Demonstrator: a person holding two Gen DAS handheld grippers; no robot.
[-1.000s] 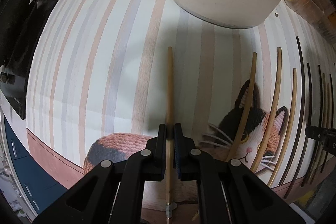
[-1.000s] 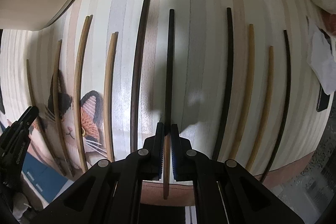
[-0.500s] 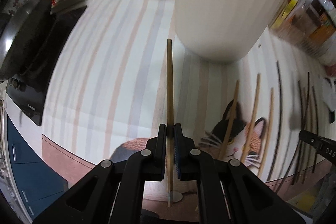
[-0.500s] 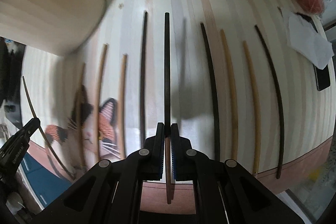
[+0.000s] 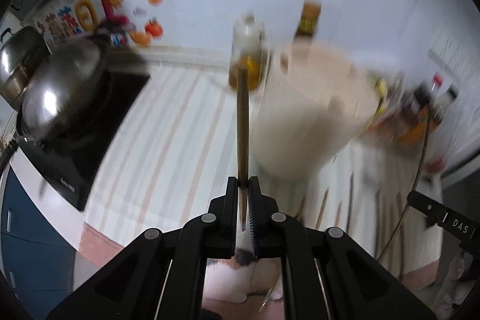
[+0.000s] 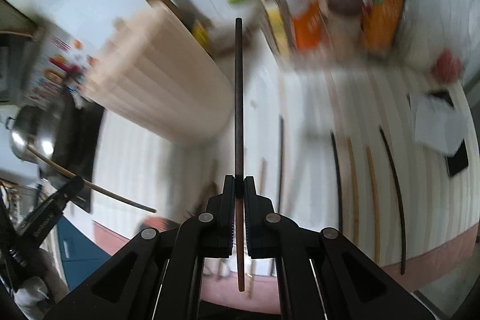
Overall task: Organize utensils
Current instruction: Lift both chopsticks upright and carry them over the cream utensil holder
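Striped countertop [image 6: 426,200]; "DAS"-marked right gripper [image 6: 237,185] clamping dark chopstick [image 6: 238,98], left gripper [image 5: 243,185] clamping bamboo chopstick [image 5: 242,122].

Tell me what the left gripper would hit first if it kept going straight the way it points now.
Probably the oil bottle: the tip of the light chopstick held in the left gripper lines up with it. The cream holder sits just right of that line. Motion blur leaves depth unclear.

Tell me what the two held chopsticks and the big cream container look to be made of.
Light chopstick in the left gripper: probably bamboo or pale wood, matte tan. Dark chopstick in the right gripper: likely dark or stained wood, brown-black with a dull sheen. Cream container: smooth matte off-white with faint bands; plastic, ceramic or pale wood. Blur leaves it open.
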